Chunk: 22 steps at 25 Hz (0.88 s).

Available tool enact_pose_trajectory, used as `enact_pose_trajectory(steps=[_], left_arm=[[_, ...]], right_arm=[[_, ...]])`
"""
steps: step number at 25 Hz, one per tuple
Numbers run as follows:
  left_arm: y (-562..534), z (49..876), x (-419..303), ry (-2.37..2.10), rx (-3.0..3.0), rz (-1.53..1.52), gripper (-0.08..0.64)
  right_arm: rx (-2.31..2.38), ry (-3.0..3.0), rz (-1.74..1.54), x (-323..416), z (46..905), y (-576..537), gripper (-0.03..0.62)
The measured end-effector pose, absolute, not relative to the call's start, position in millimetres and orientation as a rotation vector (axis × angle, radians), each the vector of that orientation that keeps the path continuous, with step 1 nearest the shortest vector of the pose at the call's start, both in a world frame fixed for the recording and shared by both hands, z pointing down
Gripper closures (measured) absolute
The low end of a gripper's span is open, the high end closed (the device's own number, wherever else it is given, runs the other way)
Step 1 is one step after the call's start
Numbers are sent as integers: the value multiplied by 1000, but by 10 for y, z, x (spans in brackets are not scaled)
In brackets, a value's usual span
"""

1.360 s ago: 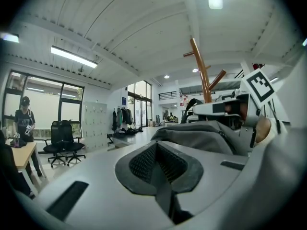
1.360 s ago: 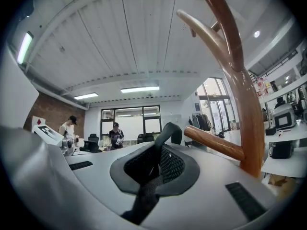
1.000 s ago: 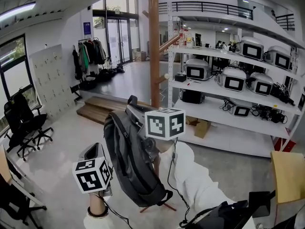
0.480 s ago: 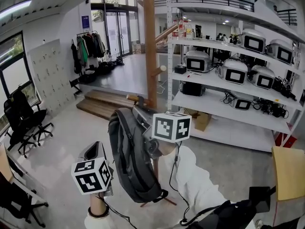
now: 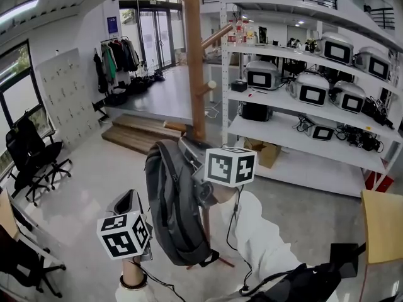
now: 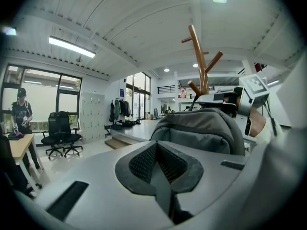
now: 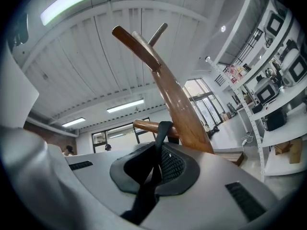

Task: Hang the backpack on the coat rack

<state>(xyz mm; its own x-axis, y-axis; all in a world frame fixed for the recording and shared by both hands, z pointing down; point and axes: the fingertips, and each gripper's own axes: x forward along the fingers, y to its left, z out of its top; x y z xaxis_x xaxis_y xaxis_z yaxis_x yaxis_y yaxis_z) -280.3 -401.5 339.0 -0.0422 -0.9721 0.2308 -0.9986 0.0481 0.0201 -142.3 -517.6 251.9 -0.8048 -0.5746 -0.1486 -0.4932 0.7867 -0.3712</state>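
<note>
The grey backpack is held up off the pale polished floor, just in front of the wooden coat rack. Its black strap is pinched in the right gripper and is seen reaching up to a peg. The left gripper is pressed together on nothing, near the backpack's lower side. White shelving is seen to the right, with office chairs, a clothes rail and wooden steps to the left.
</note>
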Motion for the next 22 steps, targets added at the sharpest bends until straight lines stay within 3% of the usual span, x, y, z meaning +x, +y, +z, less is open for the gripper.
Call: enact_pose_trajectory(steps=[13, 22], left_arm=[[-3936, 3732, -2712, -2085, 2030, 194, 557], [-3786, 3846, -2652, -2081, 2067, 101, 557]], right_arm=[[-785, 2786, -295, -1411, 2620, -5070, 568], [-880, 2743, -233, -1194, 2738, -4877, 506]])
